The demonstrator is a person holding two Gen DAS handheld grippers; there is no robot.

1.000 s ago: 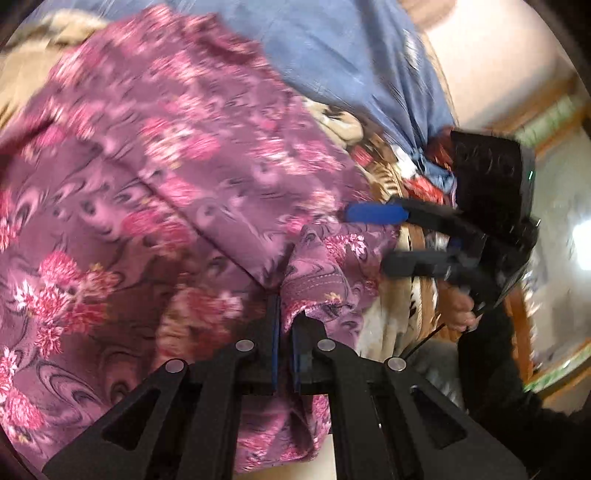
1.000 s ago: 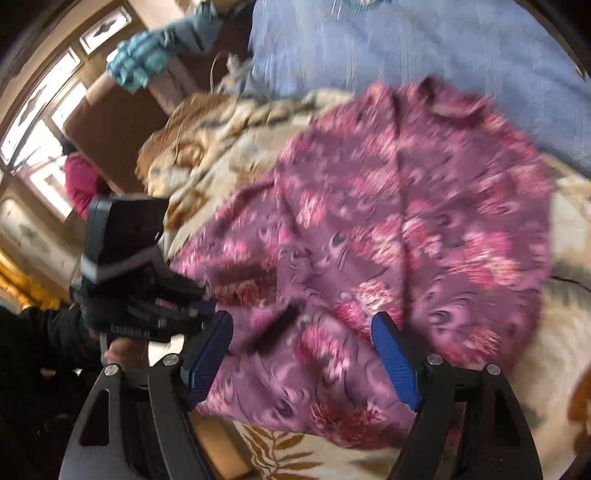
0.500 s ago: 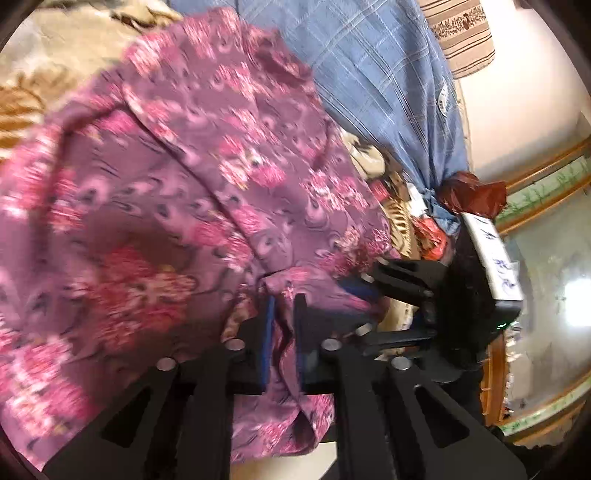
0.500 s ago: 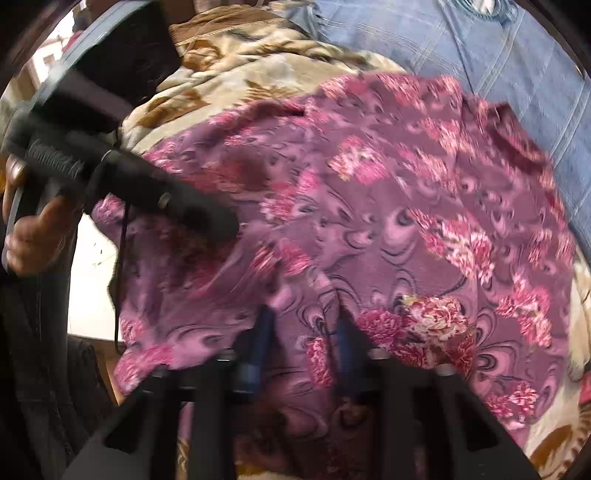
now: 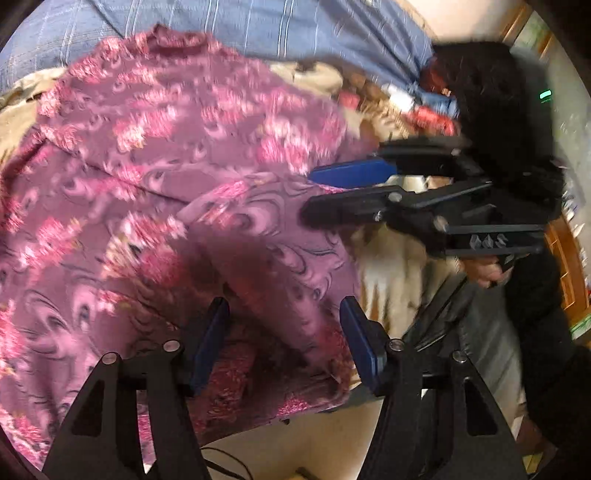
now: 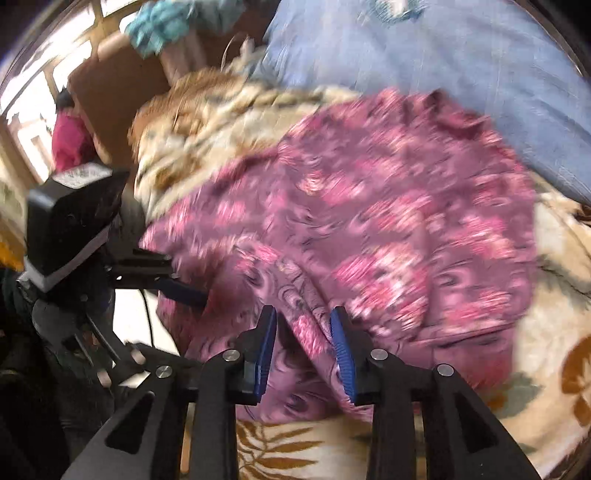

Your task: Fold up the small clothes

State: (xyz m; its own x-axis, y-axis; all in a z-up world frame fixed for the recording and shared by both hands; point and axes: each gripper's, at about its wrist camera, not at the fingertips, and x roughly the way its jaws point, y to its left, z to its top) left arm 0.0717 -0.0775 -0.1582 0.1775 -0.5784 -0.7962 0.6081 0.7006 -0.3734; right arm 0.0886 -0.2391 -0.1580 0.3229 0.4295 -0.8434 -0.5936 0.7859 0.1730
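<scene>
A purple garment with pink flowers (image 5: 155, 177) lies spread on a beige leaf-patterned blanket (image 6: 554, 332); it also shows in the right wrist view (image 6: 388, 229). Its near edge is bunched into a raised fold. My left gripper (image 5: 284, 332) is open, its blue pads either side of that fold without pinching it. My right gripper (image 6: 304, 343) is open, pads apart around a ridge of the same cloth. The right gripper also shows in the left wrist view (image 5: 351, 192), at the garment's right edge. The left gripper shows in the right wrist view (image 6: 177, 284), at the left.
A blue checked cloth (image 5: 258, 26) lies behind the garment, also in the right wrist view (image 6: 424, 66). The bed's near edge and pale floor (image 5: 314, 443) are just below the grippers. A brown headboard (image 6: 110, 92) and windows stand at far left.
Both grippers have opened and let go of the purple cloth they pinched half a second ago. The bunched fold now lies loose between their pads. Both views are blurred by motion.
</scene>
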